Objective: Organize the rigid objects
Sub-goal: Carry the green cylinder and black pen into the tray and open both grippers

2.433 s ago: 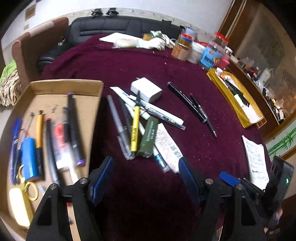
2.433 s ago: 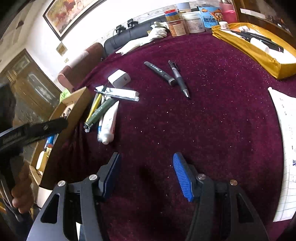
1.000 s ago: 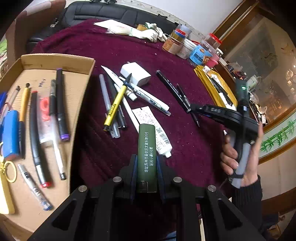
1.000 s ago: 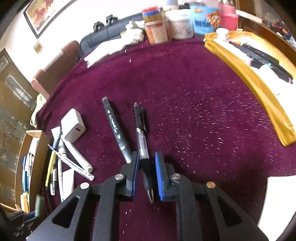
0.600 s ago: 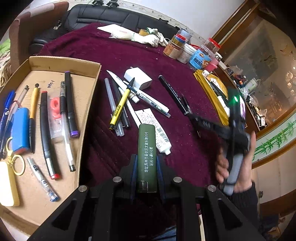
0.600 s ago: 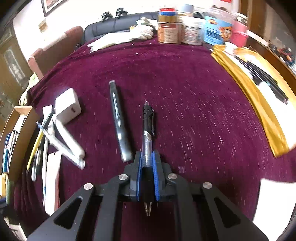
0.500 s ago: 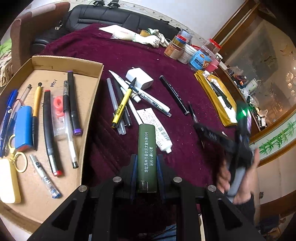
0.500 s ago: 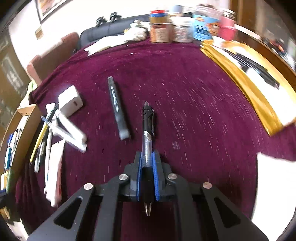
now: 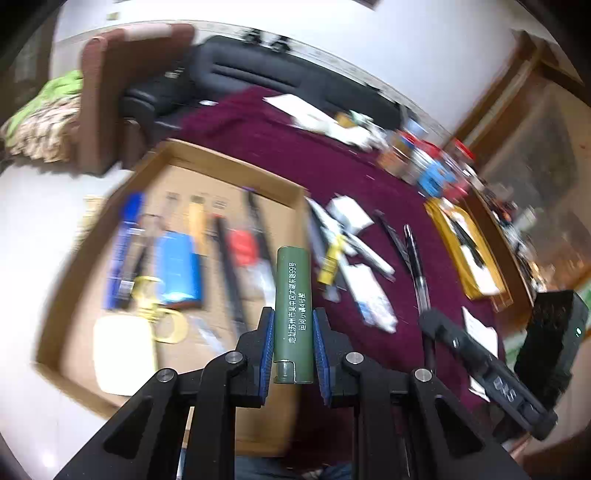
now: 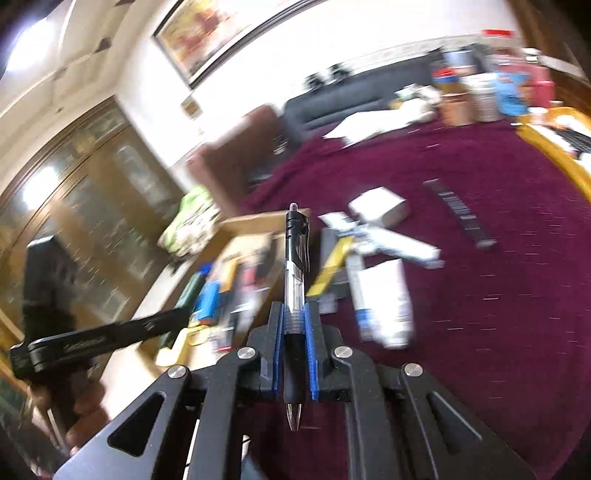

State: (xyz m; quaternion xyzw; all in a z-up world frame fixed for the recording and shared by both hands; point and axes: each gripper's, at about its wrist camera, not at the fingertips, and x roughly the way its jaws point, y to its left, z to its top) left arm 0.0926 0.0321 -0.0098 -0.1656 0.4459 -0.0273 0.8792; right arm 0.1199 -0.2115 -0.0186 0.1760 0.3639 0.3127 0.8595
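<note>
Left gripper [image 9: 293, 343] clamped on a green cylinder [image 9: 292, 306] with white Chinese print, dull olive, flat-topped, upright at lower centre of the left view, over the right edge of the cardboard tray [image 9: 48, 314]. Right gripper [image 10: 294, 347] clamped on a clear-barrelled pen [image 10: 294, 284], black clip away, metal tip toward the camera, lower centre of the right view. Tray contents are blurred: blue, yellow and red items. Maroon cloth [image 10: 498, 295] covers the table. White charger block [image 10: 380, 205] lies mid-right. Dark sofa [image 9: 236, 74] upper centre of the left view; framed painting [image 10: 210, 33] top centre of the right.
</note>
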